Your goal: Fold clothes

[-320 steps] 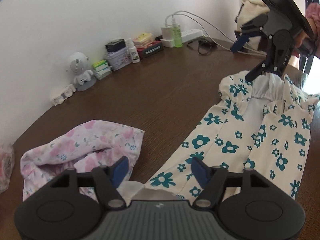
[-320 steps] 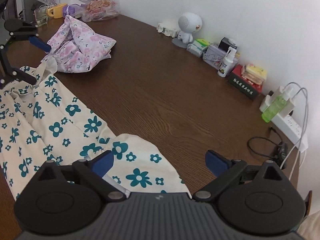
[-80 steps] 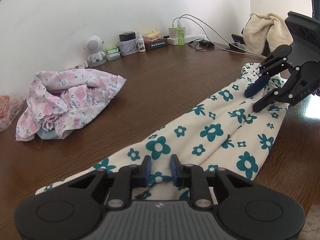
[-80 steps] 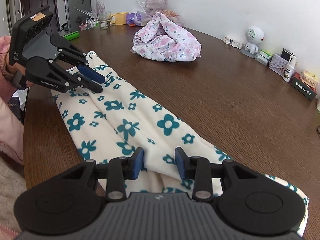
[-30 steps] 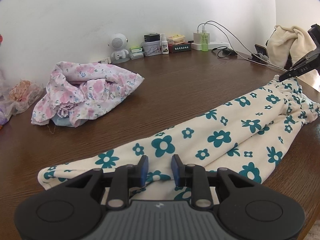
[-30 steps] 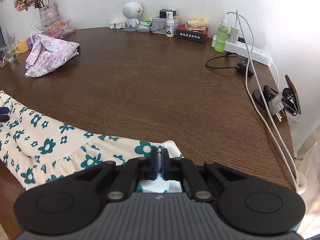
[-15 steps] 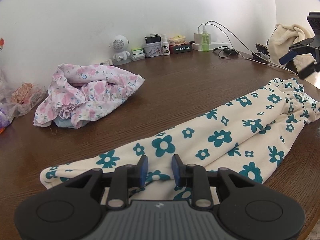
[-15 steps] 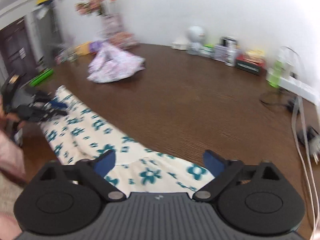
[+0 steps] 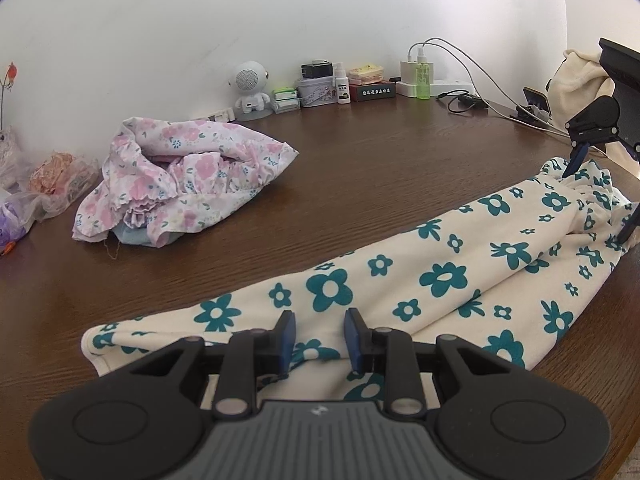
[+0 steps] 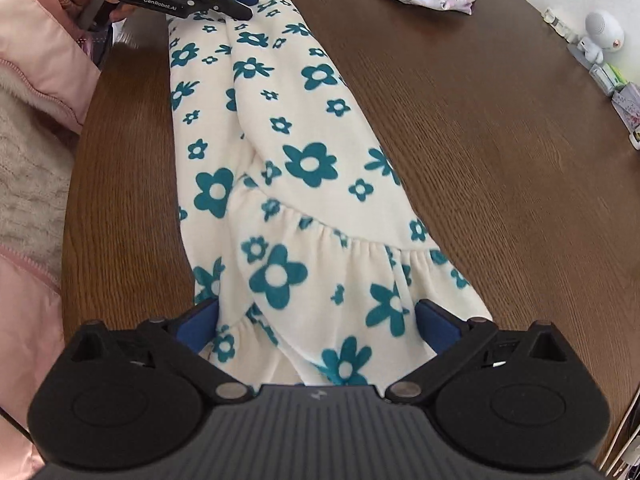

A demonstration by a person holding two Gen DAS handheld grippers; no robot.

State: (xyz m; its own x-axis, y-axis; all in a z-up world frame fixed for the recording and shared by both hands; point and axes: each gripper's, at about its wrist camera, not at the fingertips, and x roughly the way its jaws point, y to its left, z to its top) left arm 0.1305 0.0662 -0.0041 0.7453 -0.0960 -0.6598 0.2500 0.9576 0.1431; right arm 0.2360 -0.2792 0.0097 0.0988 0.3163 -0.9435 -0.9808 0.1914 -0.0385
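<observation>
Lying lengthwise along the near edge of the dark brown wooden table (image 9: 360, 184), the cream fleece garment with teal flowers (image 9: 440, 280) is pinched at one end by the left gripper (image 9: 320, 338), jaws narrow on a fold. At its gathered end, toward six o'clock in the right view, the right gripper (image 10: 318, 326) hangs wide, straddling it. Gripping both layers squarely should keep the fold even.

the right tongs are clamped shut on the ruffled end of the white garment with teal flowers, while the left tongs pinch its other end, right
Not quite. The right tongs are wide open, not clamped: in the right wrist view their blue pads stand apart on either side of the ruffled end of the white garment with teal flowers. The left tongs do pinch its other end.
</observation>
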